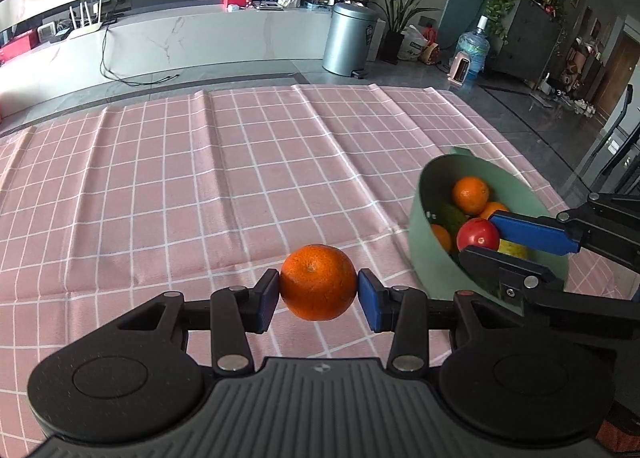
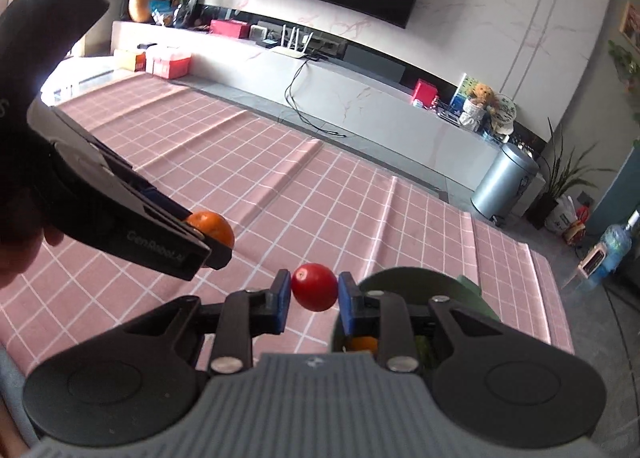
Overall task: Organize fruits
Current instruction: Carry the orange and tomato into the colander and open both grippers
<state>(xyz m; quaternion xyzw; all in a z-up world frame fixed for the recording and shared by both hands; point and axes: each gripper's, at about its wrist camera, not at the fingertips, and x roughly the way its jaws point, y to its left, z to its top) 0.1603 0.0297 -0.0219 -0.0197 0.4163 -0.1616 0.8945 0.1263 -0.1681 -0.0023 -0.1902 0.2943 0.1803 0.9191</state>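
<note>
We held the left gripper (image 1: 318, 290) closed on an orange (image 1: 318, 282), its blue pads (image 1: 370, 304) pressing the fruit from both sides, above the pink checked tablecloth (image 1: 200, 177). In the left wrist view the orange sat just below the frame's centre, and no part of it touched the cloth that we could see.

Our right gripper (image 2: 314, 290) was clamped on a red tomato (image 2: 314, 286), again pinched between its two blue pads. From the left wrist view that tomato (image 1: 478, 234) hung over the mouth of the green bowl (image 1: 424, 242), at about 3 o'clock from the orange. The bowl stood on the cloth toward the right edge of the table.

Inside the bowl we saw more oranges (image 1: 471, 195), a dark green fruit (image 1: 452, 215) that we could not name, and something yellow (image 1: 514, 250) partly hidden behind the right gripper's fingers.

From the right wrist view the left gripper (image 2: 208, 242) and its orange (image 2: 212, 227) lay at about 10 o'clock from the tomato, near but apart. The bowl's rim (image 2: 400, 276) showed just beyond the right gripper.
</note>
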